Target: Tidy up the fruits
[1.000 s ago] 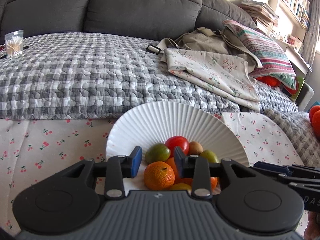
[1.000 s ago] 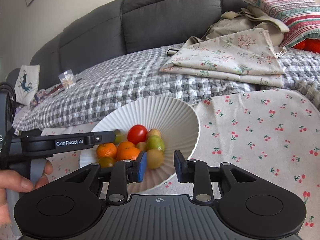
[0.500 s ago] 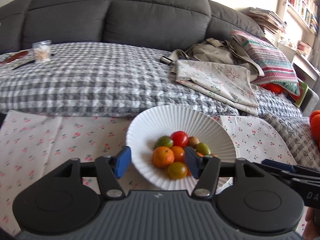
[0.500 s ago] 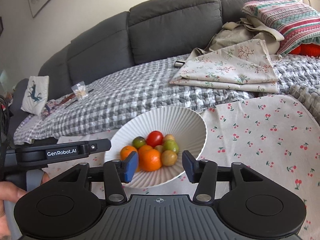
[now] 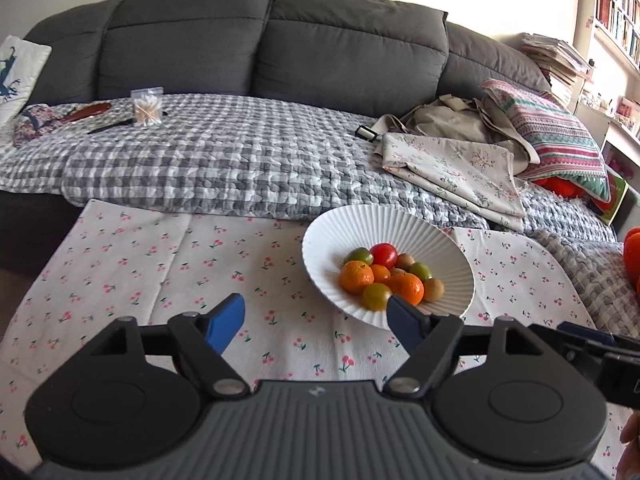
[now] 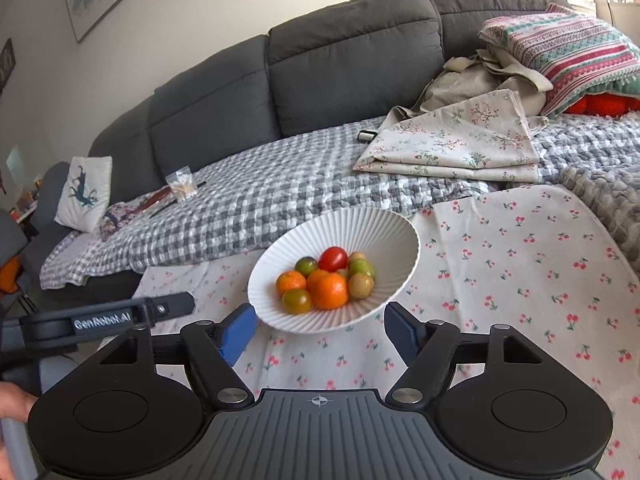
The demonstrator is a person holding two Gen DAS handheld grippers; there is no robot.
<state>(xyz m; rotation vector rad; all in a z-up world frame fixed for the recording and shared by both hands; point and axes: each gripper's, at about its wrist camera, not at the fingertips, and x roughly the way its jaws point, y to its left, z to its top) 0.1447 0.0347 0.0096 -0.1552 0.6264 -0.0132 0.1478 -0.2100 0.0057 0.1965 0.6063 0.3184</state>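
Observation:
A white ribbed bowl (image 5: 320,236) (image 6: 384,228) stands on the cherry-print cloth. It holds several fruits: mandarins (image 5: 357,277) (image 6: 331,290), a red tomato (image 5: 383,254) (image 6: 333,259), green and brownish fruits (image 5: 376,297) (image 6: 296,300). My left gripper (image 5: 316,322) is open and empty, pulled back above the cloth, the bowl ahead and to the right. My right gripper (image 6: 320,330) is open and empty just in front of the bowl's near rim. The left gripper's arm shows in the right wrist view (image 6: 108,318).
The cherry-print cloth (image 5: 140,264) (image 6: 520,264) covers the table. Behind it is a grey sofa with a checked blanket (image 5: 224,164), folded floral fabric (image 5: 452,172) (image 6: 460,140), a striped pillow (image 6: 568,48) and a cotton swab packet (image 5: 147,106). Orange fruit (image 5: 632,256) sits at the right edge.
Both grippers have pulled back and up from the bowl and opened wide. The bowl now looks smaller and further off; the fruits in it have not moved.

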